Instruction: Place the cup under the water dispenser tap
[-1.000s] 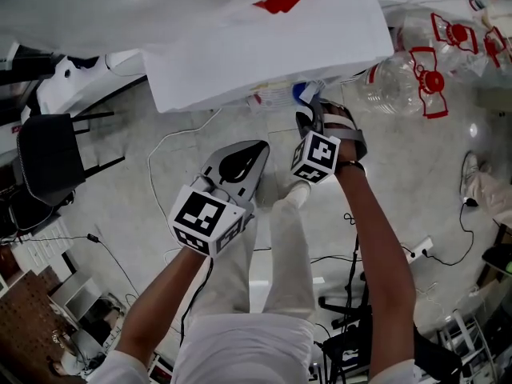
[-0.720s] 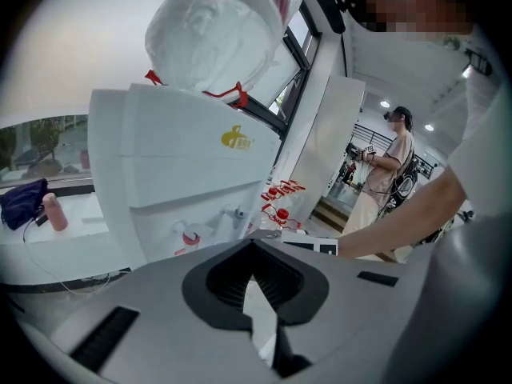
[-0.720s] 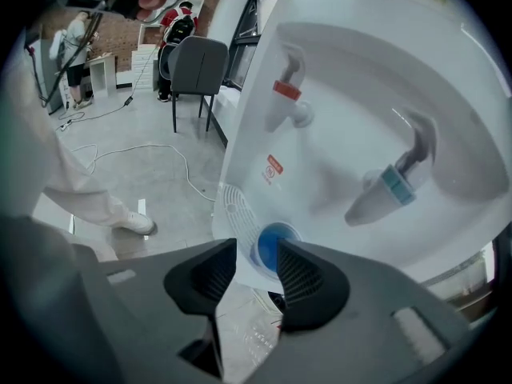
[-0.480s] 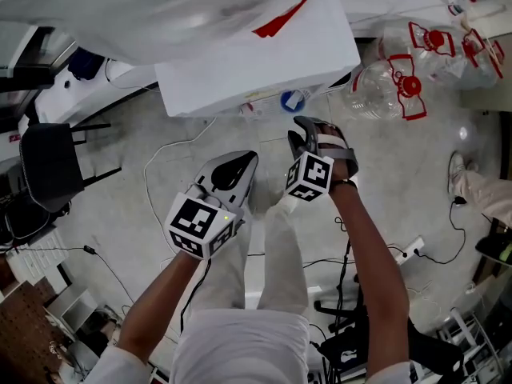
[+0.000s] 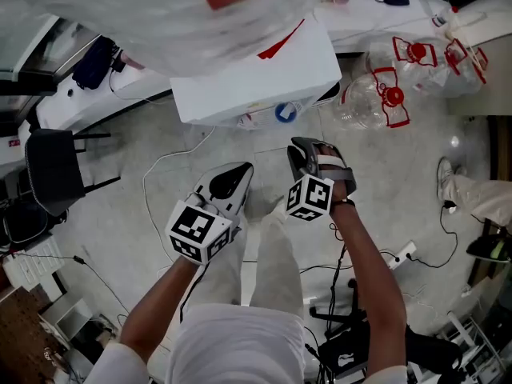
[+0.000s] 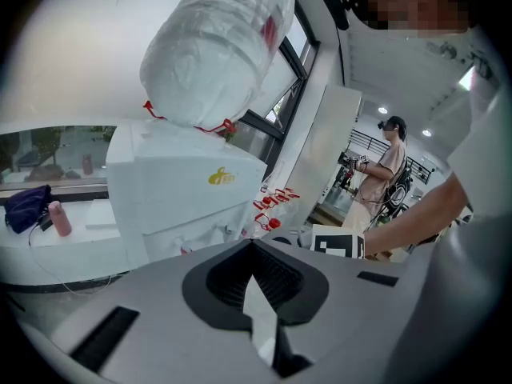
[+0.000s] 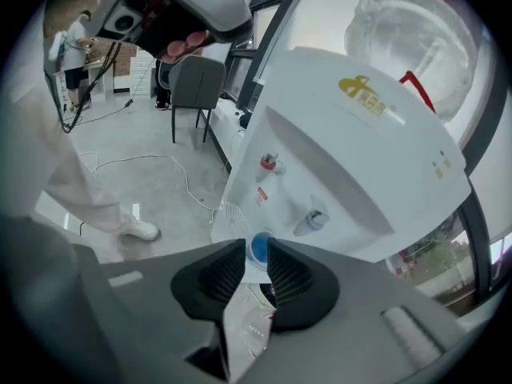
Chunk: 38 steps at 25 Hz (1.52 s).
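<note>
My right gripper [image 5: 302, 149] is closing its jaws. A narrow gap remains between the pads and nothing is inside it; through this gap I only see the cup [image 7: 259, 247] farther away. My left gripper [image 5: 240, 173] has its jaws pressed together, empty. In the head view the cup lies at about 11 o'clock from the right gripper and about 1 o'clock from the left one. It is apart from both, and the right is nearer. It stands upright, mouth up, on the drip tray [image 7: 229, 214] of the water dispenser [image 5: 256, 78], beneath the grey tap [image 7: 314, 219] as I judge. So the placing looks done to me, and the next move should go toward 5 o'clock, away from the cup.
</note>
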Available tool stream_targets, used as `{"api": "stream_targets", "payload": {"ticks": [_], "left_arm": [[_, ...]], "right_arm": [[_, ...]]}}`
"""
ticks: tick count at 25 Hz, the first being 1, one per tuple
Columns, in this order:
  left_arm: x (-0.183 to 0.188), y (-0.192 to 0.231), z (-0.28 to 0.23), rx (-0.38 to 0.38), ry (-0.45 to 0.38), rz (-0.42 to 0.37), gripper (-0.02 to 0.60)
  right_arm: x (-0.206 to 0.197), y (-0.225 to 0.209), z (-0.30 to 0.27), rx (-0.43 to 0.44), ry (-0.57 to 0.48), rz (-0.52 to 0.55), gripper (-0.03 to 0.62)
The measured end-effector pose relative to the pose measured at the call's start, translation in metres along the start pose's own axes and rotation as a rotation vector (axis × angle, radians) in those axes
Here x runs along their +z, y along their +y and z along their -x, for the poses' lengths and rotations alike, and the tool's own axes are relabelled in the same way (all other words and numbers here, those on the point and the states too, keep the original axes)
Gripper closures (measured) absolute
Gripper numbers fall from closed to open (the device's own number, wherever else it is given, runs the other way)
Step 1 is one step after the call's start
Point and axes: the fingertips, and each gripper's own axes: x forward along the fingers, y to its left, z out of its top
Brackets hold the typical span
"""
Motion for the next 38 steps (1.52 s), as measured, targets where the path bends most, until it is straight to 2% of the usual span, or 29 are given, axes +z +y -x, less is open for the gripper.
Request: {"api": "stream_targets", "payload": {"ticks": [3,10,17,25,31,38], "left_arm": [[0.007,-0.004,0.008,-0.001,-0.007,-0.005,0.580],[0.023,-0.010,0.030,0.000,-0.020,-0.006,0.580],[0.038,-0.030,0.058,-0.023,-0.041,-0.010,0.580],[0.059,-0.066,0.090,-0.085,-0.062,-0.035,0.580],[0.082,-0.080,0.121,-0.107,-0.108,-0.055,0.580],[0.108,-0.097,0.163,-0.113,-0.171,-0.103,0.580]], "right_arm": [[0.009,-0.004,0.018,-0.006,-0.029,0.009,0.523],[0.025,-0.014,0.068,-0.039,-0.086,-0.067,0.583],[0.052,-0.021,0.131,-0.093,-0.135,-0.147,0.583],[0.101,-0.038,0.207,-0.182,-0.232,-0.269,0.583],[0.130,-0.052,0.262,-0.270,-0.276,-0.385,0.583],[0.139,-0.062,0.328,-0.391,-0.309,-0.560,0.583]]}}
